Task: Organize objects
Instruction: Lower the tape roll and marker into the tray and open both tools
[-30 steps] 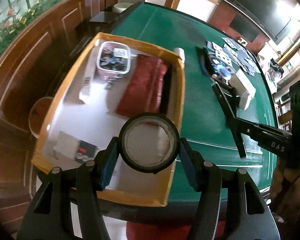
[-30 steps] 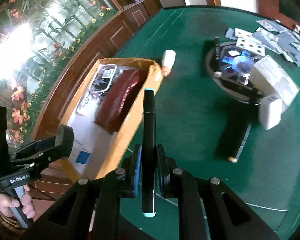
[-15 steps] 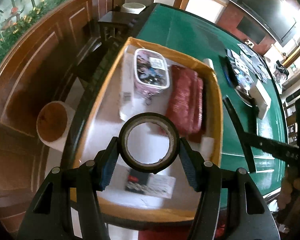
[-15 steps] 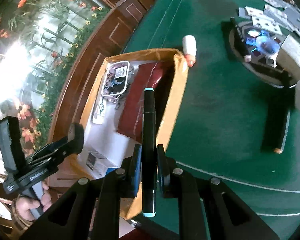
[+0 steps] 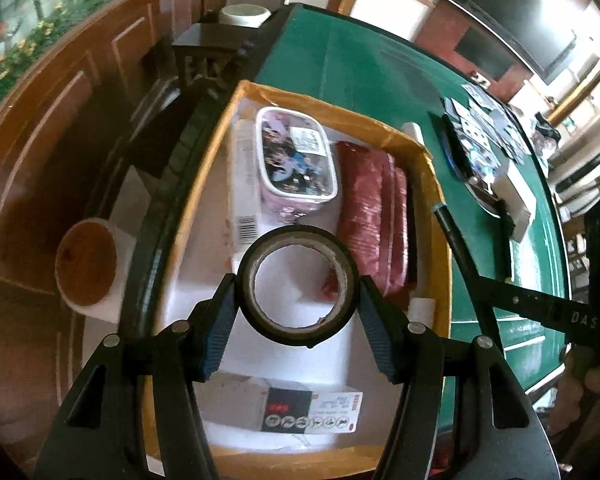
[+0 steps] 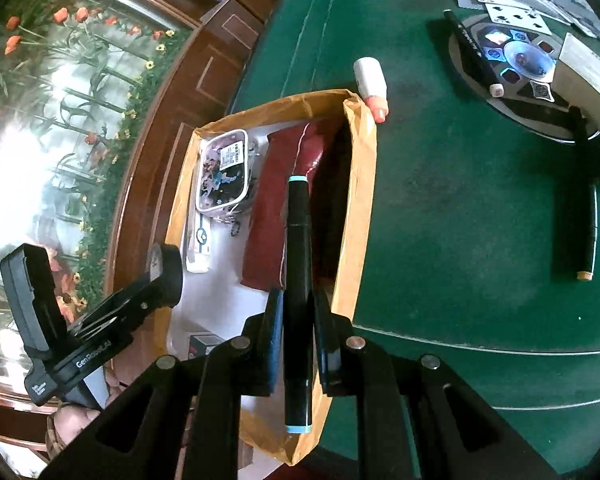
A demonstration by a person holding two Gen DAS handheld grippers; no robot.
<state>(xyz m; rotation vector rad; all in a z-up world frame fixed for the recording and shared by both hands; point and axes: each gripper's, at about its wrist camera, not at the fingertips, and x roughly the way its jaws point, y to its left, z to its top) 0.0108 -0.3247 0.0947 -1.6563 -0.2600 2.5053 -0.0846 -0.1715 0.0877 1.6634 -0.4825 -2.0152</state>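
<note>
Tape roll [image 5: 298, 285] and marker [image 6: 298, 272], one each, gripped.

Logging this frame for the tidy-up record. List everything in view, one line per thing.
tape roll: 1, black, in left jaws above box
marker: 1, black with blue ends, in right jaws
cardboard box: 1, tan, white inside, at table edge
pencil case: 1, pink, printed lid, in box
red pouch: 1, dark red, in box
small carton: 1, white and black, box's near end
bottle: 1, white, beside box
playing cards: several, far table
table: 1, green felt
left gripper: 1, black
right gripper: 1, black
</note>
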